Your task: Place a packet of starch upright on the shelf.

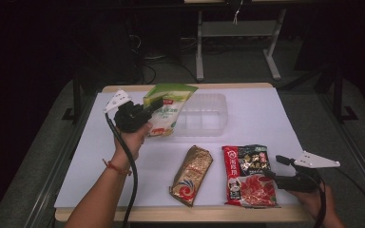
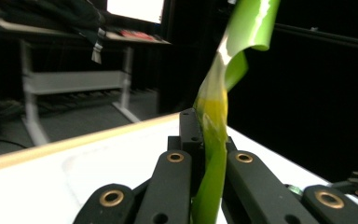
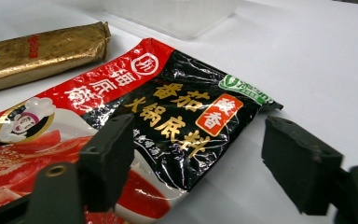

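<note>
White tabletop (image 1: 266,114) lies bare toward the far right corner and along its left side; dark floor and desk legs lie beyond the far edge. Held above the near-left end of the clear tray (image 1: 204,114), the left gripper (image 1: 148,110) has its fingers pressed onto a green pouch (image 1: 167,111), lifted off the surface. Near the front edge, the right gripper (image 1: 273,166) has fingers spread just beside the red-and-black sachet (image 1: 248,175), with a gold packet (image 1: 192,173) to its left.
</note>
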`<move>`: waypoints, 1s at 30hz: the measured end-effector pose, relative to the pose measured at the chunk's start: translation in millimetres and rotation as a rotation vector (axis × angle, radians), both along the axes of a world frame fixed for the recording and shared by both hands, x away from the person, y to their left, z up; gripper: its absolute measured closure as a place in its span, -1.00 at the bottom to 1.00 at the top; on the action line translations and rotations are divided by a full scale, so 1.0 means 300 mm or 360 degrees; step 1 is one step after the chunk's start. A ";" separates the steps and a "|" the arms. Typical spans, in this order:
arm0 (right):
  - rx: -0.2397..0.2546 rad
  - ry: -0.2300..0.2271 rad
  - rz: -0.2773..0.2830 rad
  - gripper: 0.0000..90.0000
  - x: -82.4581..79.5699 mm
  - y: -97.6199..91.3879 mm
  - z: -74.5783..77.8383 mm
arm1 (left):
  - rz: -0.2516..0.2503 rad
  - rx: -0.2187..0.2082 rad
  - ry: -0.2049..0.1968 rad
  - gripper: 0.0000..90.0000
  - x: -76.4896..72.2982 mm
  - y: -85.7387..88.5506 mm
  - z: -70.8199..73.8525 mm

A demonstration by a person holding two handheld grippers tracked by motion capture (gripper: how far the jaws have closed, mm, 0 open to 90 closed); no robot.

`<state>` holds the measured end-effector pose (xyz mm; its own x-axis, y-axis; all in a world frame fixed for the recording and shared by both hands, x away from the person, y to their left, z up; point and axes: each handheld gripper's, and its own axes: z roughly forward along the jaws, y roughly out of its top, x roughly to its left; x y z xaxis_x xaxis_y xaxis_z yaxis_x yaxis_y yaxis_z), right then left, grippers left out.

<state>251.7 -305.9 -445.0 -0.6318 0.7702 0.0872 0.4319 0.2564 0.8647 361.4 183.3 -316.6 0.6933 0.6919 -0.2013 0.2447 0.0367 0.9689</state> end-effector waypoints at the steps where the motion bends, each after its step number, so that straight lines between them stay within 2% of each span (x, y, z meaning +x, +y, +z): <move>1: 0.0005 -0.0002 -0.0004 -0.43 0.000 -0.001 0.000 | 0.0007 0.0012 -0.0028 0.99 0.008 -0.013 -0.002; 2: 0.0003 -0.0007 -0.0010 -0.43 -0.001 -0.003 0.001 | -0.0006 0.0024 -0.0035 0.99 0.013 -0.018 0.000; 4: 0.0006 -0.0004 -0.0011 -0.44 -0.001 -0.005 0.000 | -0.0015 -0.0004 -0.0029 0.99 0.025 -0.031 0.005; 7: 0.0010 0.0004 -0.0013 -0.44 0.000 -0.004 -0.002 | -0.0025 0.0039 -0.0059 0.99 0.040 -0.067 0.022; 8: 0.0007 0.0007 -0.0012 -0.44 0.001 -0.003 -0.002 | -0.0030 0.0028 -0.0056 0.99 0.049 -0.076 0.027; 10: -0.0002 0.0008 -0.0008 -0.44 0.002 -0.001 -0.002 | -0.0003 0.0050 -0.0076 0.99 0.064 -0.095 0.036; 12: -0.0001 0.0007 -0.0003 -0.44 0.001 0.000 -0.002 | 0.0001 0.0040 -0.0074 0.99 0.073 -0.102 0.039; 13: -0.0008 0.0005 -0.0004 -0.44 0.001 0.001 -0.002 | 0.0043 0.0060 -0.0091 0.99 0.090 -0.114 0.040; 15: -0.0010 0.0004 -0.0003 -0.44 0.001 0.002 -0.002 | 0.0057 0.0028 -0.0075 0.99 0.110 -0.119 0.036; 16: -0.0012 0.0006 -0.0001 -0.44 0.001 0.002 -0.003 | 0.0082 0.0049 -0.0085 0.99 0.118 -0.124 0.036; 18: -0.0013 0.0005 0.0001 -0.44 0.000 0.003 -0.003 | 0.0087 0.0032 -0.0089 0.99 0.136 -0.130 0.033; 22: -0.0014 0.0005 0.0002 -0.44 0.001 0.002 -0.003 | 0.0148 0.0059 -0.0100 0.99 0.181 -0.150 0.022; 28: -0.0021 0.0004 0.0011 -0.44 0.000 0.004 -0.004 | 0.0237 0.0077 -0.0120 0.99 0.240 -0.175 -0.012; 30: -0.0019 0.0007 0.0011 -0.44 -0.001 0.004 -0.004 | 0.0269 0.0055 -0.0106 0.99 0.259 -0.172 -0.026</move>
